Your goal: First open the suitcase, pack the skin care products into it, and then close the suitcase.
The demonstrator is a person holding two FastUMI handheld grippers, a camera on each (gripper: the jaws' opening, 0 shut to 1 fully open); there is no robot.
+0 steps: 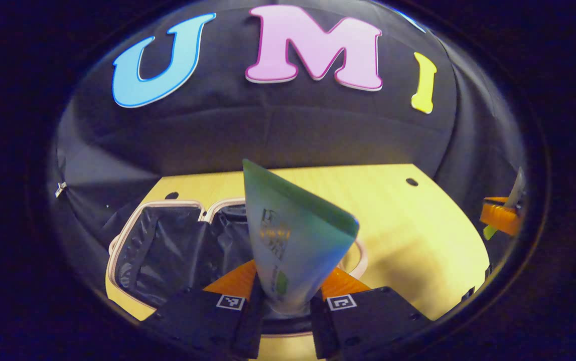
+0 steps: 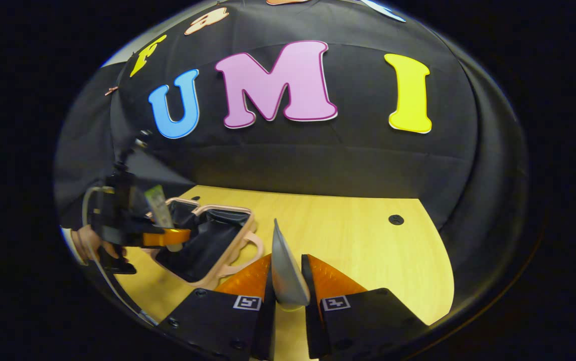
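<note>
- Black cloth walls off the back of the booth, and a pale wooden tabletop (image 2: pixel 348 235) spreads out in front of it.
- On the tabletop lies the suitcase (image 2: pixel 207 240), already open, its pink rim framing two dark-lined halves.
- In the left gripper view, my left claw (image 1: pixel 285 301) pinches the capped end of a green-and-white tube (image 1: pixel 293 235); the tube's flat crimped end points up and away from me.
- The open suitcase (image 1: pixel 167 240) sits just beyond and below that tube, so I judge this one is about to be packed.
- In the right gripper view, my right claw (image 2: pixel 288 296) is pressed on a thin silver-grey tube (image 2: pixel 285 271), seen edge-on, over bare tabletop to the right of the suitcase.
- From that same view my left claw (image 2: pixel 167 238) and the hand (image 2: pixel 87 243) holding it hover at the suitcase's left edge.
- To do this step well, I think the left tube should be lowered until it is inside the dark lining before the claw spreads, so it lies flat and does not catch the rim.
- The right tube should wait clear of the suitcase until the left claw is out of the way.
</note>
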